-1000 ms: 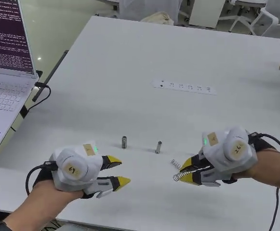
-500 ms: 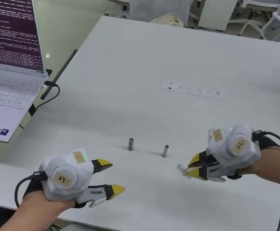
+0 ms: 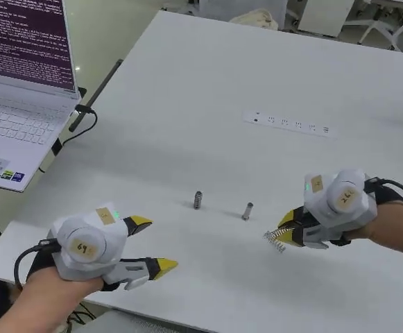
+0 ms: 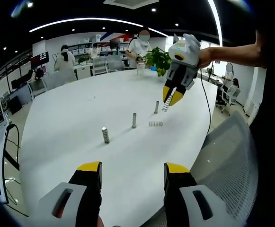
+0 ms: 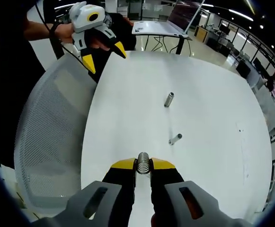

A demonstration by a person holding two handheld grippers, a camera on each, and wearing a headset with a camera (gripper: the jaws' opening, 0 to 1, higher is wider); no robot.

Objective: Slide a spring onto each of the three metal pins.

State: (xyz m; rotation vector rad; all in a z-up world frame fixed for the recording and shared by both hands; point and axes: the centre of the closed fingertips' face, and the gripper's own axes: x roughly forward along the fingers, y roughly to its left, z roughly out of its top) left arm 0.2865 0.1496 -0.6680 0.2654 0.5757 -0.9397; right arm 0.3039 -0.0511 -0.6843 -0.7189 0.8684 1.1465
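Observation:
A pin point(image 3: 198, 200) wearing a spring stands mid-table, with a bare pin point(image 3: 247, 211) to its right. My right gripper point(image 3: 288, 232) hovers just right of the bare pin, shut on a spring point(image 3: 276, 238) that sticks out from its yellow tips. The right gripper view looks along that spring point(image 5: 143, 162) towards the bare pin point(image 5: 175, 139) and the sprung pin point(image 5: 169, 99). My left gripper point(image 3: 152, 243) is open at the near left with nothing between its fingers. The left gripper view adds a farther pin point(image 4: 156, 107) and a loose spring point(image 4: 155, 124) lying flat.
An open laptop point(image 3: 21, 104) sits at the table's left edge, with a black cable point(image 3: 83, 121) beside it. A white power strip point(image 3: 291, 126) lies farther back. A mesh chair point(image 5: 52, 142) stands at the near edge. People stand far behind the table.
The head camera has shifted. My right gripper has risen a little with the spring held in it. My left gripper has drawn away to the left of the pins, still open.

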